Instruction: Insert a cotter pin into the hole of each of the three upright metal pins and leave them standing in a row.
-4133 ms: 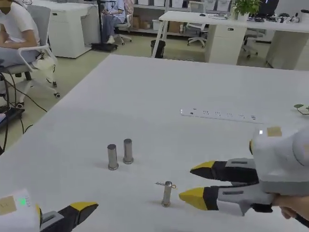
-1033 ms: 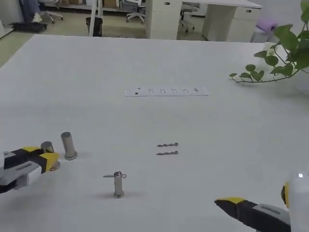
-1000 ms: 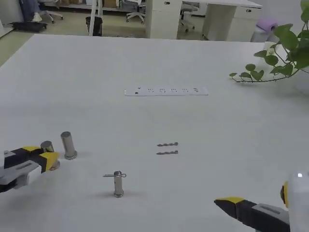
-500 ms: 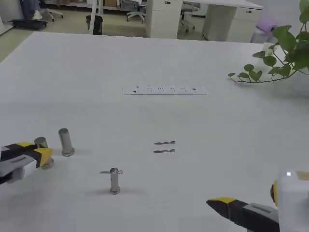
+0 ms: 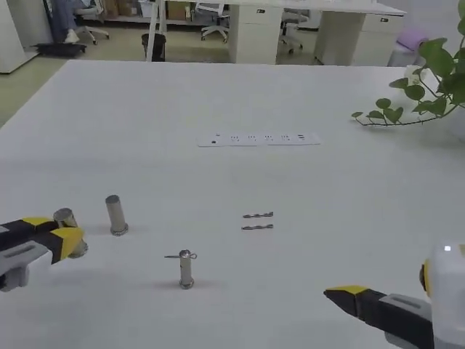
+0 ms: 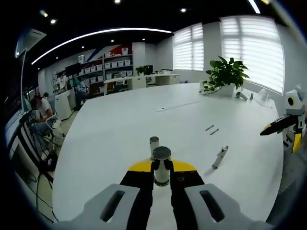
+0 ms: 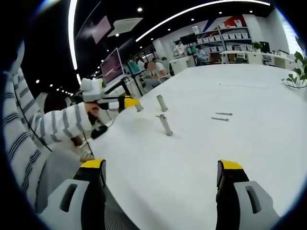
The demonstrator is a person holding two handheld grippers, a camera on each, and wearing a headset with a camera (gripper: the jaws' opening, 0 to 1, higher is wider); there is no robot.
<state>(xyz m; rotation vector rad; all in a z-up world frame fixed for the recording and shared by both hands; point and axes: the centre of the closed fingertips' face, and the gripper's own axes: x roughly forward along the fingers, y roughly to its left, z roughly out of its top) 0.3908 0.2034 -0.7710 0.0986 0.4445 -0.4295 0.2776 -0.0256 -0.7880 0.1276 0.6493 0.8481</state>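
Left tool [image 5: 58, 234] with pin [image 6: 161, 165] farther left

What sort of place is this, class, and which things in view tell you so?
Probably an open-plan office or lab: white desks with swivel chairs beyond the big white table, wall shelves of storage boxes, and a power strip on the table.

Head view: bright, even overhead light; white workbench [image 5: 290, 94] close to washed out, shadow at the foot of an upright metal pin [image 5: 116, 215] faint and short. Mild softness overall. Gripper views — heavy fisheye bending toward the edges; ceiling strip light [image 6: 96, 34] glares, window blinds [image 6: 249, 52] blown out by daylight.
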